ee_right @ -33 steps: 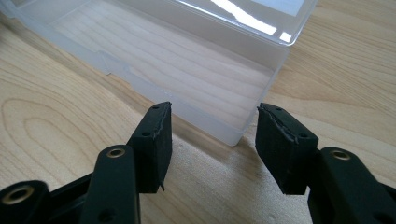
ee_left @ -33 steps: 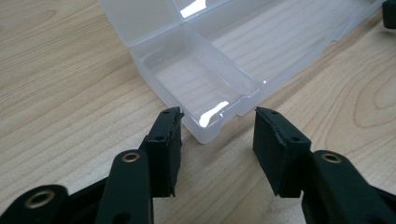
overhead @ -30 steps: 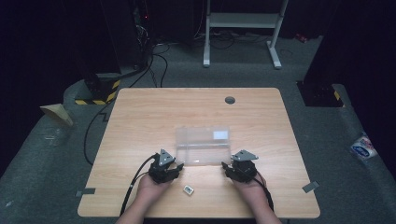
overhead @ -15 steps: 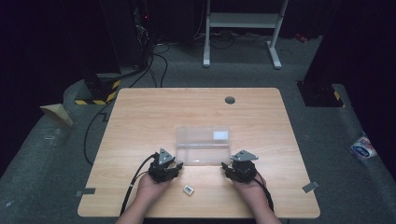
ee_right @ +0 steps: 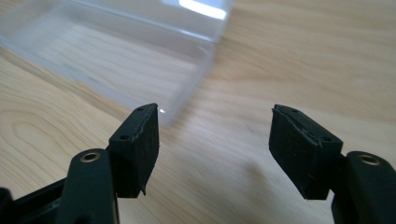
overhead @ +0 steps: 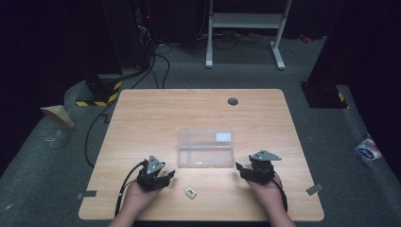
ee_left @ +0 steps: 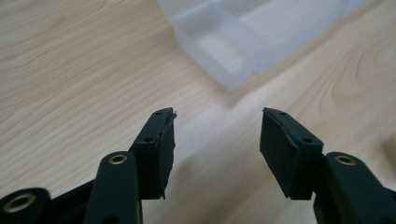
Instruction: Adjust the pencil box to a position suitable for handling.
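Clear plastic box (overhead: 205,147) sits between your tongs: left tongs (overhead: 166,175) and right tongs (overhead: 239,167) both gape empty; a small white piece (overhead: 190,192) lies just below it.

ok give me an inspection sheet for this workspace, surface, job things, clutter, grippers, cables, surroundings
surface: wooden table, bare apart from the items below
job's things: clear box mid-table, open top; small white piece near the front edge, between the hands
clutter: dark round cap near the far edge
grippers: left hand-held gripper open; right hand-held gripper open; both hold nothing
cables: black cable trails from the left one
surroundings: dark floor, white frame behind, striped block far left
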A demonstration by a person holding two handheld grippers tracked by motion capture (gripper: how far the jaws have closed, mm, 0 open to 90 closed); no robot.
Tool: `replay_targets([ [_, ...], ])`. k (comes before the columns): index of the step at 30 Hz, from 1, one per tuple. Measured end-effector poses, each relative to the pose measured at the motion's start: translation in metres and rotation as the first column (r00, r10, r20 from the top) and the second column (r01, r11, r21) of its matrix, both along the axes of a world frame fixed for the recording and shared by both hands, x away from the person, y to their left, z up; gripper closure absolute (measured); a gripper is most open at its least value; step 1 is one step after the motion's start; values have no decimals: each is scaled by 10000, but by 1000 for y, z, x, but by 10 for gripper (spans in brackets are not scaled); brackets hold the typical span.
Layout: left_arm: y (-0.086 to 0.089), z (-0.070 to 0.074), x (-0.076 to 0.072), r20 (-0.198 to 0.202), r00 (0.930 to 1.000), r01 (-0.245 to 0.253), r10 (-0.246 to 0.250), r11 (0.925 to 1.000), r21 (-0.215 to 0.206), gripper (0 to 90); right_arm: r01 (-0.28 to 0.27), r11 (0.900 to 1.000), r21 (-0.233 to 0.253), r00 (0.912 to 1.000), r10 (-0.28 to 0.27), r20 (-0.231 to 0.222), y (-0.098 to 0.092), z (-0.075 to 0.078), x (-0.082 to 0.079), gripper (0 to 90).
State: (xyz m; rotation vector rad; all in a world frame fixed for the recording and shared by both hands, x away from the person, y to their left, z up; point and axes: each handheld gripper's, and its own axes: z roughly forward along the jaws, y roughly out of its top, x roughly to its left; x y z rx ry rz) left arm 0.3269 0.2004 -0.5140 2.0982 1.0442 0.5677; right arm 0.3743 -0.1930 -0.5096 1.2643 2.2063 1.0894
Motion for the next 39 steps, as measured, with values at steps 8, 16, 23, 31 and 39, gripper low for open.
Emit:
replay_targets([
  [8, 9, 6, -12, -196, 9998, 79, -98, 9955, -941, 424, 917, 9919, -876, 9956, -929, -92, -35, -12, -10, 296],
  [16, -13, 5, -24, -208, 9960, 850, -869, 9932, -792, 369, 1209, 9877, -992, 9916, -1248, -336, -42, -14, -9, 276],
  [23, -29, 3, -31, -388, 9894, 1362, -1399, 9870, -859, 367, 1260, 9870, -1002, 9909, -1301, -352, -41, -14, -7, 267],
  [31, -44, 1, -37, -410, 9805, 1887, -1920, 9792, -747, 397, 1248, 9870, -1010, 9910, -1289, -350, -41, -14, -7, 268],
  [39, -56, -1, -39, -754, 9670, 2368, -2435, 9676, -878, 443, 1248, 9871, -1003, 9911, -1288, -344, -41, -14, -7, 268],
])
